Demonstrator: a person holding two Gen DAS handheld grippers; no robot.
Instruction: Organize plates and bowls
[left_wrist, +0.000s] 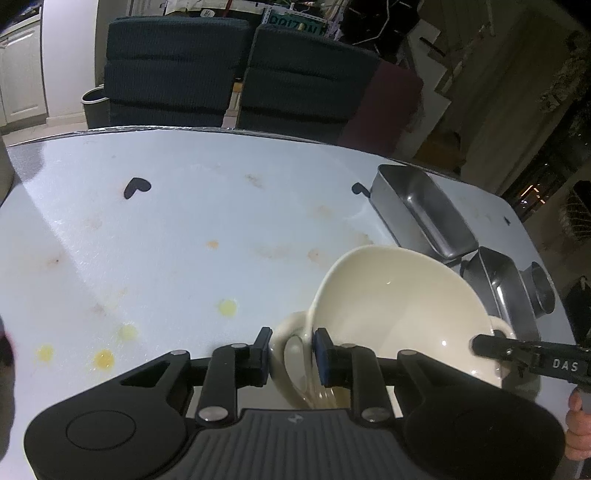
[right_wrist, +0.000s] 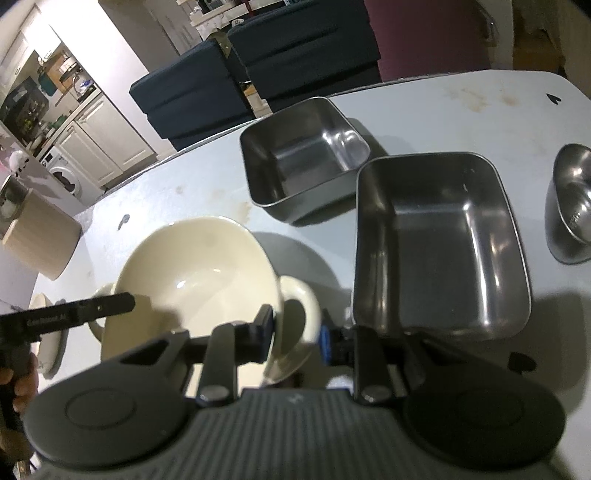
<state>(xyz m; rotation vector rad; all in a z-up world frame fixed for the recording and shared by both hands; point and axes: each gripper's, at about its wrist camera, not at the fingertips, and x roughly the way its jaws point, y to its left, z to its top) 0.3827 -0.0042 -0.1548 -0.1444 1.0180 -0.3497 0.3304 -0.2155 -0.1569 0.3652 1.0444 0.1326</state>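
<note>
cream bowl (left_wrist: 399, 310) | handles pinched by L hand-held gripper (left_wrist: 291, 350) & R hand-held gripper (right_wrist: 295, 328)

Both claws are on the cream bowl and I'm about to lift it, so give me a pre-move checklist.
1. Left claw shut on a handle of the cream bowl: ok.
2. Right claw shut on the opposite handle: ok.
3. Bowl level: not ok, tilted.
4. Bowl empty: ok.
5. Near steel tray close beside the bowl, touching or not: cannot tell.
6. Far steel tray apart from the bowl: ok.
</note>
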